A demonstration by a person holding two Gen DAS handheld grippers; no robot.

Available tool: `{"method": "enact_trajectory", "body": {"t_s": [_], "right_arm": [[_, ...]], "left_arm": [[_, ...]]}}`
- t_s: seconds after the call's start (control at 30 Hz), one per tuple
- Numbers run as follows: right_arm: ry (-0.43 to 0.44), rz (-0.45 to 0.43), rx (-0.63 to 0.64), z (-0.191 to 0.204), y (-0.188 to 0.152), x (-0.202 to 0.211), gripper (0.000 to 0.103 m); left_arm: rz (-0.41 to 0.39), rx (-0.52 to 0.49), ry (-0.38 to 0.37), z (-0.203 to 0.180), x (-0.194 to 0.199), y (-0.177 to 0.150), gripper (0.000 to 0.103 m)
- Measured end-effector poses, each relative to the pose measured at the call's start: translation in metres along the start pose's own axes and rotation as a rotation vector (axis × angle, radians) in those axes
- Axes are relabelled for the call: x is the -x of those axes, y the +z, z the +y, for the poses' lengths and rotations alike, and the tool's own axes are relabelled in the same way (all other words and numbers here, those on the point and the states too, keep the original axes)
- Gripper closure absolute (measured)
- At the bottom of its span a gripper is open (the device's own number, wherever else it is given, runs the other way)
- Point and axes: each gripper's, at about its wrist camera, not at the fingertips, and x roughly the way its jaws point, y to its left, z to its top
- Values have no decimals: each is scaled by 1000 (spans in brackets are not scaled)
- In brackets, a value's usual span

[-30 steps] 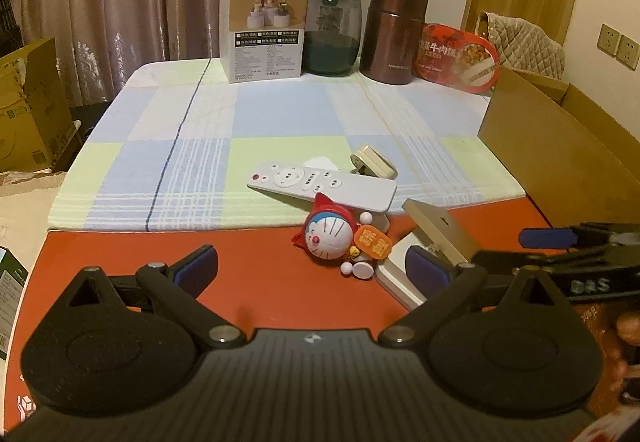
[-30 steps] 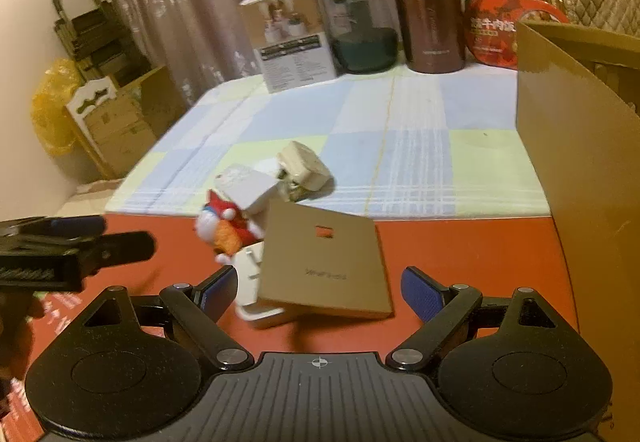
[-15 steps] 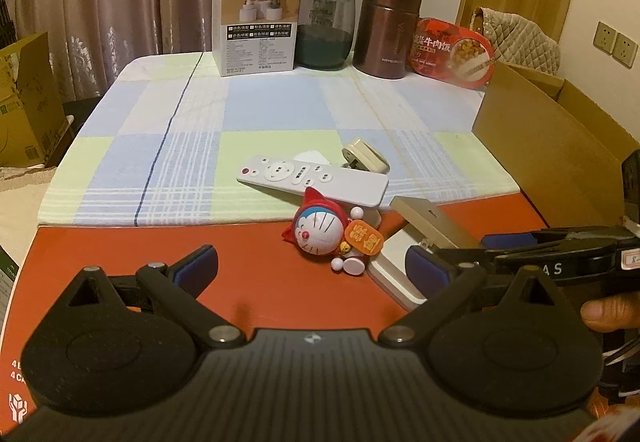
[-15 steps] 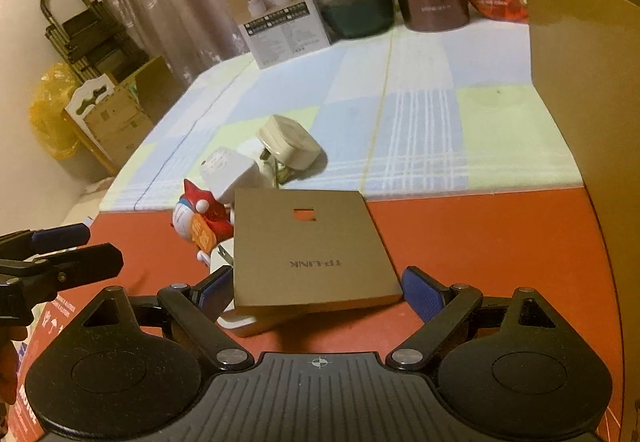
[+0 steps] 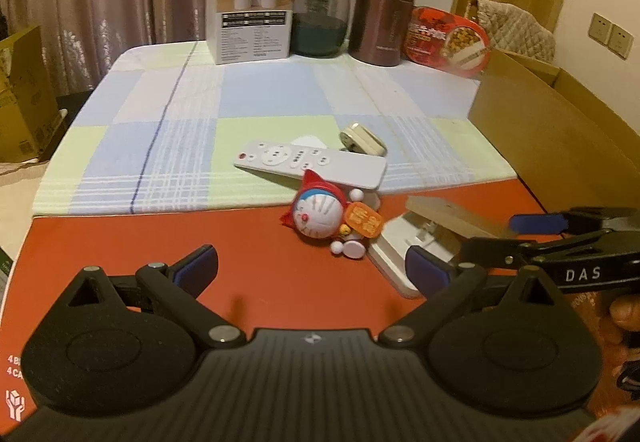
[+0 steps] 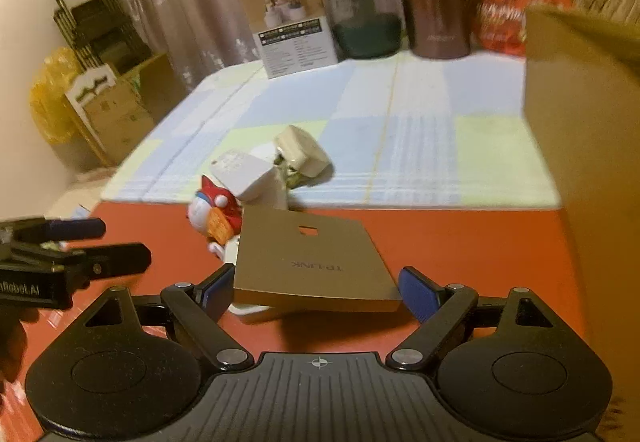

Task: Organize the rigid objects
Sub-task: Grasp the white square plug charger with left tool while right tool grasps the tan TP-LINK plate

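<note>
Right gripper jaws wide, just been narrowing, straddling the flat tan box without clamping it (box lies tilted on a white base, red mat). I'd centre, then squeeze its side edges squarely. Left gripper open, empty, near the Doraemon toy.

The brown box looks like matt cardboard, the cat figure and remote glossy plastic; the checked cover is woven cloth.
</note>
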Motion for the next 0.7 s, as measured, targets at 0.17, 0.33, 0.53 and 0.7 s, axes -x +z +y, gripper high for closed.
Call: {"method": "enact_trajectory", "body": {"t_s": [0.17,0.33,0.53,0.7], "right_arm": [[-130,-28,112,5,-8,15,19],[-171,-35,80,-6,-11,16,19],[-133,-95,5,-12,-2,25,20],[-225,-86,58,-10,1,17,20]], "left_arm": [[3,-29,-31,-9,-2,0,5],[0,-41,-52,-14,-3,0,5],[3,-35,-51,-14,-5,0,5],[3,-42,-55,-15,-5,0,5]]}}
